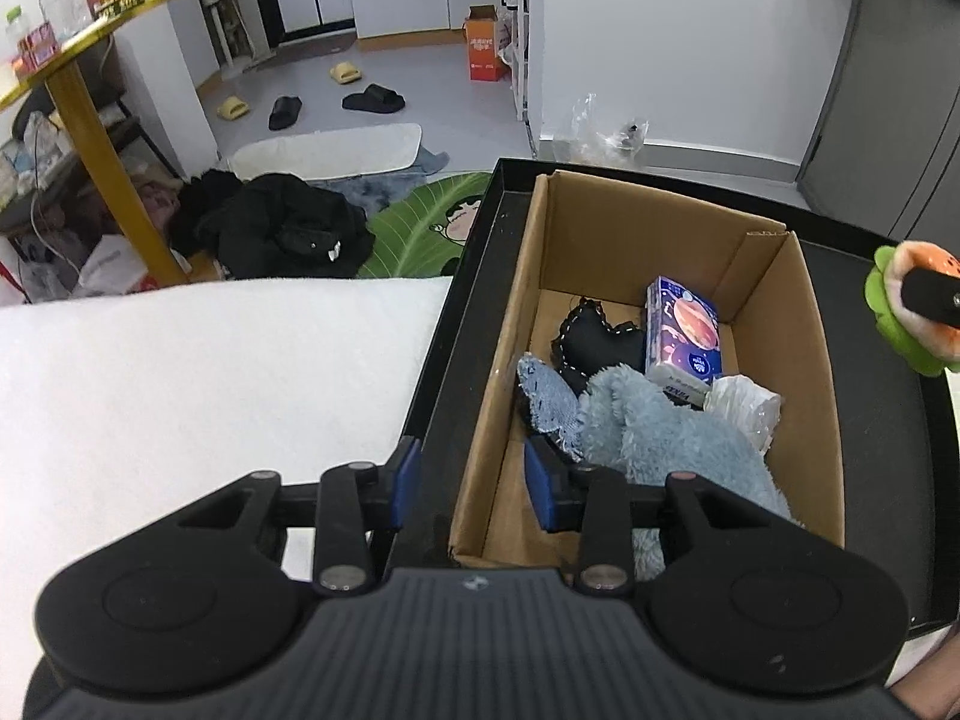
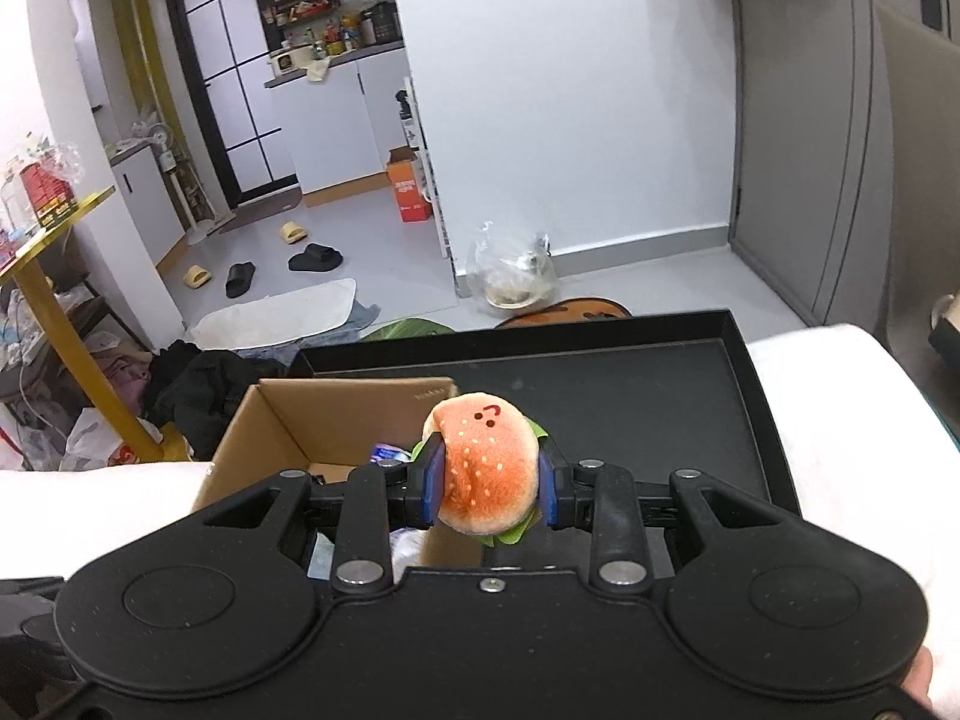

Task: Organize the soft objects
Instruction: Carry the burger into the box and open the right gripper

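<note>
A cardboard box [image 1: 510,360] stands in a black tray [image 1: 462,324] on a white surface. In it lie a light blue fluffy cloth [image 1: 666,438], a denim patch [image 1: 549,399], a black heart-shaped cushion [image 1: 600,342], a blue tissue pack [image 1: 684,330] and a white plastic wad [image 1: 744,405]. My left gripper [image 1: 474,483] is open, its jaws astride the box's left wall near the front corner. My right gripper [image 2: 489,483] is shut on a plush hamburger [image 2: 486,468], held above the box's right wall [image 2: 360,420]. The burger also shows at the right edge of the left wrist view [image 1: 906,312].
The tray's right half [image 2: 630,408] is bare black. White bedding [image 1: 210,372] lies left of the tray and also to its right [image 2: 840,396]. Beyond the edge are floor clutter: black clothes [image 1: 282,228], slippers [image 1: 372,99], a yellow-legged table [image 1: 90,126].
</note>
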